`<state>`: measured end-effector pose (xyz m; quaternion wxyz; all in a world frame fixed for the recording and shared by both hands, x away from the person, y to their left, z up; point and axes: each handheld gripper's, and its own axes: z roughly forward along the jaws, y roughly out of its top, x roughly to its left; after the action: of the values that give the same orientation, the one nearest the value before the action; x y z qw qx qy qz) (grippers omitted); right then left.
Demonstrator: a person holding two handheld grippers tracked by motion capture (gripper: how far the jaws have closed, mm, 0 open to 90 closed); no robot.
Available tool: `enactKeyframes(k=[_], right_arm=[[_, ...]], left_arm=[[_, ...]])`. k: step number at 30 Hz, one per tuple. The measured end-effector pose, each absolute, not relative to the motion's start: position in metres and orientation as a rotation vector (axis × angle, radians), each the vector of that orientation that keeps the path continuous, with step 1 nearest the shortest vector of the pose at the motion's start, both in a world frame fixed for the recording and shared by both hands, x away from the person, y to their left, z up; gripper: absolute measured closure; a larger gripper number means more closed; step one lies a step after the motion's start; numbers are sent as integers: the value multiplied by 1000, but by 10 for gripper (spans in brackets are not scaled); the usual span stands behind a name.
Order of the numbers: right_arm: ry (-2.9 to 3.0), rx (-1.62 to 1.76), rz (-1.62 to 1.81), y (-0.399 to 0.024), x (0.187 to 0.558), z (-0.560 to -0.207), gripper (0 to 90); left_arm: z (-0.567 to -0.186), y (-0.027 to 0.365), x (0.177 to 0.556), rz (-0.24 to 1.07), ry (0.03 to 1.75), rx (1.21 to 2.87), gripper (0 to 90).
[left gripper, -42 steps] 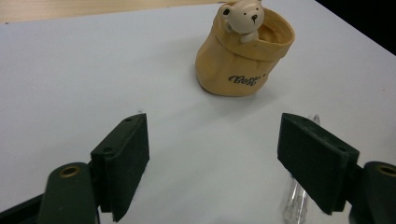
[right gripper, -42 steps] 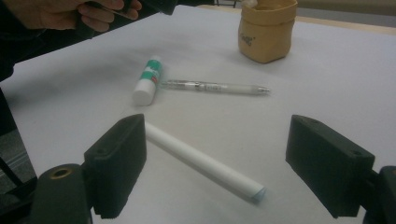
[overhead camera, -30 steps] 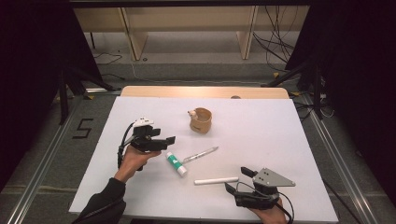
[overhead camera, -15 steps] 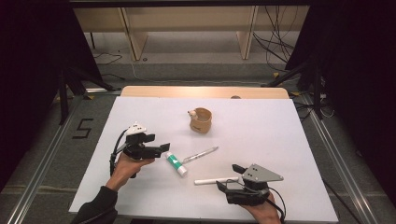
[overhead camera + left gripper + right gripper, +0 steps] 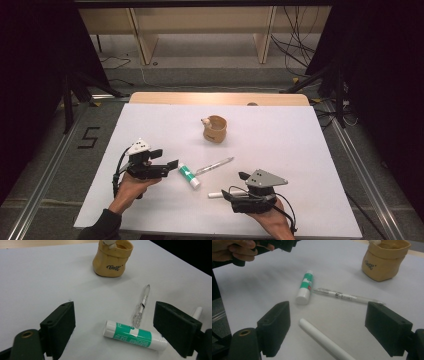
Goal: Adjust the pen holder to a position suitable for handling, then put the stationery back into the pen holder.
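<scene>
2 grippers spread wide over a glue stick and a white stick

The left gripper [image 5: 115, 322] frames the green-and-white glue stick [image 5: 135, 335]; the right gripper [image 5: 327, 325] frames the white stick [image 5: 324, 340]. The tan paper-bag cup [image 5: 113, 257] reads "Best"; a clear pen [image 5: 142, 305] lies between.

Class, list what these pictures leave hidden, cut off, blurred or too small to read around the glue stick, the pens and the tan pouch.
- Tan pouch: top cropped by the left gripper view's upper edge; its contents stay uncertain.
- White pen: far end cut off by the right gripper view's bottom edge.
- Glue stick: label print too small to read.
- Clear pen: too small in the high view for its markings.
</scene>
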<state>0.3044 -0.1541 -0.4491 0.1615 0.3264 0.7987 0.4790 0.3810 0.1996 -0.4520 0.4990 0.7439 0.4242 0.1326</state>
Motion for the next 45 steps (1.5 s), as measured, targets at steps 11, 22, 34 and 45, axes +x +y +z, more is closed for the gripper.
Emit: enactKeyframes(k=[11, 22, 34, 45], right_arm=[[2336, 897, 1335, -133, 312, -450, 212], [2401, 866, 1293, -109, 319, -454, 212], [2432, 863, 1255, -94, 324, -457, 212], [2457, 862, 1217, -84, 327, -461, 212]], left_arm=[[-456, 206, 369, 332, 1007, 1771, 165], [-460, 208, 356, 351, 993, 1789, 163], [-462, 210, 350, 347, 983, 1783, 160], [-463, 212, 342, 351, 972, 1789, 159]])
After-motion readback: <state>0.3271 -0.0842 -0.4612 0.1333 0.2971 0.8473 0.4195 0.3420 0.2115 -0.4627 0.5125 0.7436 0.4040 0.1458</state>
